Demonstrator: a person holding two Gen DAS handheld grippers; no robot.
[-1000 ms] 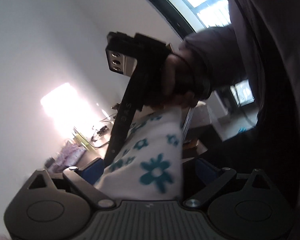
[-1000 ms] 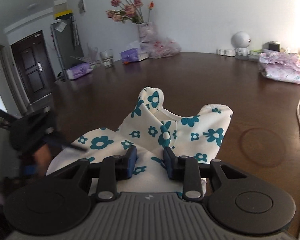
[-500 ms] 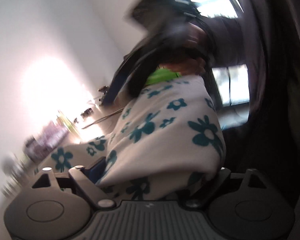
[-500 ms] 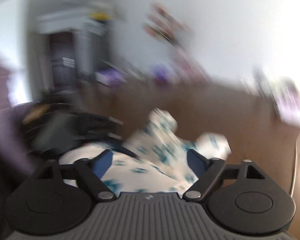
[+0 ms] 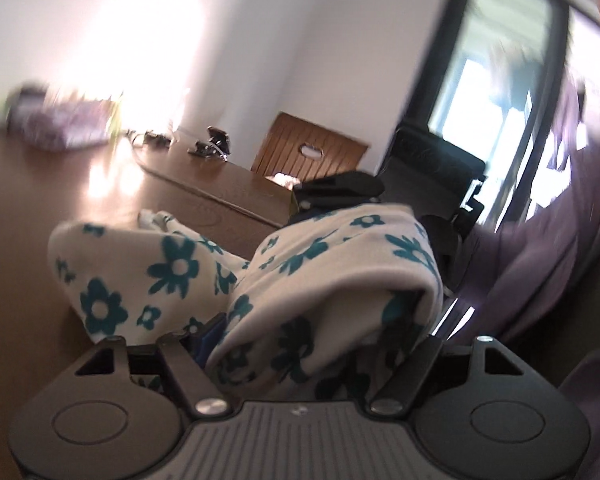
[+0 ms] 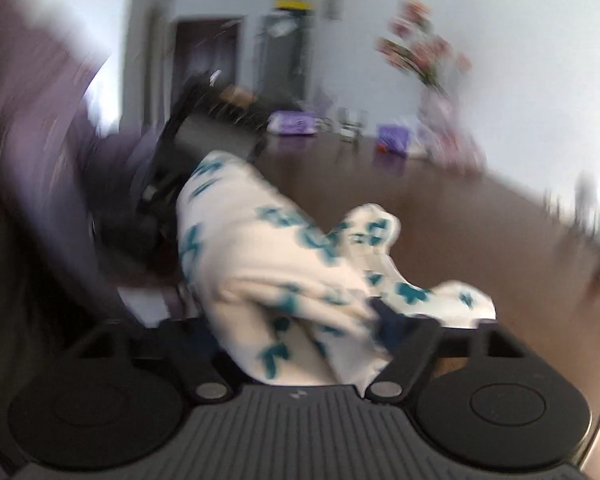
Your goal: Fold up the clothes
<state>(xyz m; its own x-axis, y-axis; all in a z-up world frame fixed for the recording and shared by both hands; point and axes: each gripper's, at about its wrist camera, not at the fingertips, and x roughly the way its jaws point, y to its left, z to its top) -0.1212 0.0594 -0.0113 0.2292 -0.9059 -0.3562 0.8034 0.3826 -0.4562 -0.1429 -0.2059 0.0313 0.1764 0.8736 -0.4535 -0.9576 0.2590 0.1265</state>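
**Mid-regrip, both jaws closing on bunched cloth**

Now the floral garment point(image 5: 284, 280) sits bunched at the near edge of the dark wooden table point(image 5: 60, 184), draped over both tools. A second ago I had it lying flatter, with my right gripper point(image 6: 300, 332) pinched on a small fold; since then those jaws sprang wide and are closing again, thick cloth between them. My left gripper point(image 5: 312, 344) has swung round from facing the window wall to facing across the table; its jaws are closing too, a fat roll of fabric between them. Pads are buried, so I cannot tell if either truly clamps yet. Right view is badly blurred. My reading: a fresh hold for the next fold, not a finished one.
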